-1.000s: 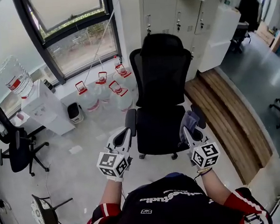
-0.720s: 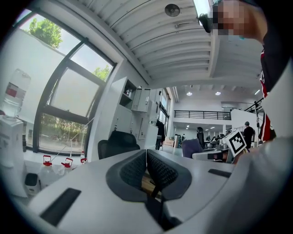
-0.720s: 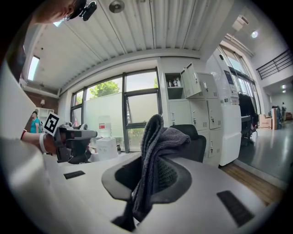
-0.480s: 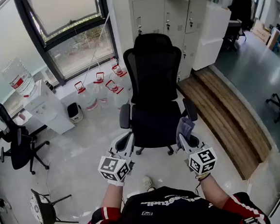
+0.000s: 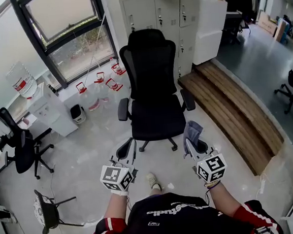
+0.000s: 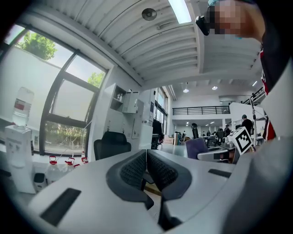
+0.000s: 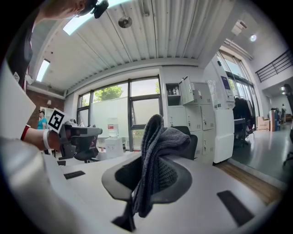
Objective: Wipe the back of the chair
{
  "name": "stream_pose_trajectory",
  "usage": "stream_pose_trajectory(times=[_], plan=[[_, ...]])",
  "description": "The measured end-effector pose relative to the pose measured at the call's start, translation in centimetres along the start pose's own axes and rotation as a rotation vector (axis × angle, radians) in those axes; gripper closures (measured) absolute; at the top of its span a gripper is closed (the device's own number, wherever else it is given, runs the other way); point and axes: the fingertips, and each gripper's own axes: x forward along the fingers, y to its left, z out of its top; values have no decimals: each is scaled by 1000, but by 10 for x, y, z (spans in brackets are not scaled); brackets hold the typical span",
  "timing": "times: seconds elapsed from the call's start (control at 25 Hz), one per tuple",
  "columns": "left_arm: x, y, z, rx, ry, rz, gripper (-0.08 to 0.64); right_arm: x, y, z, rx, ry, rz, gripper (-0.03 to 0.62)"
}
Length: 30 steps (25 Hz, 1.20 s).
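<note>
**Head view: cloth loaded, chair not reached yet**

The chair point(image 5: 154, 105) stands on the floor at the far side, seat toward the person and well apart from both grippers. Its backrest point(image 5: 150, 62) is untouched. The right gripper point(image 5: 194, 145) has its jaws pinching a grey cloth point(image 5: 192, 131). The cloth's folds bunch up past the tips, likely to leave a free pad for wiping. The left gripper point(image 5: 125, 152) has its jaws pressed together with nothing between them, probably kept free to steady or turn the chair.

Grey cloth point(image 7: 160, 141) pinched in right gripper point(image 7: 153, 178), black chair point(image 7: 192, 143) seemingly behind it
</note>
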Motion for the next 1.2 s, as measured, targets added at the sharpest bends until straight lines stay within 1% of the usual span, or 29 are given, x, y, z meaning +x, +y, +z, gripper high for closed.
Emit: stream_pose_trajectory(times=[0.2, 0.44, 0.96, 1.2], plan=[[-22, -35, 1, 6, -10, -11, 535, -38, 13, 0, 17, -41, 12, 534], [-35, -64, -5, 25, -5, -24, 535, -67, 28, -8, 15, -53, 38, 535], [-45, -83, -10, 15, 0, -26, 535, -91, 34, -9, 8, -59, 39, 535], [-44, -90, -11, 31, 10, -42, 535, -95, 34, -7, 8, -60, 39, 535]])
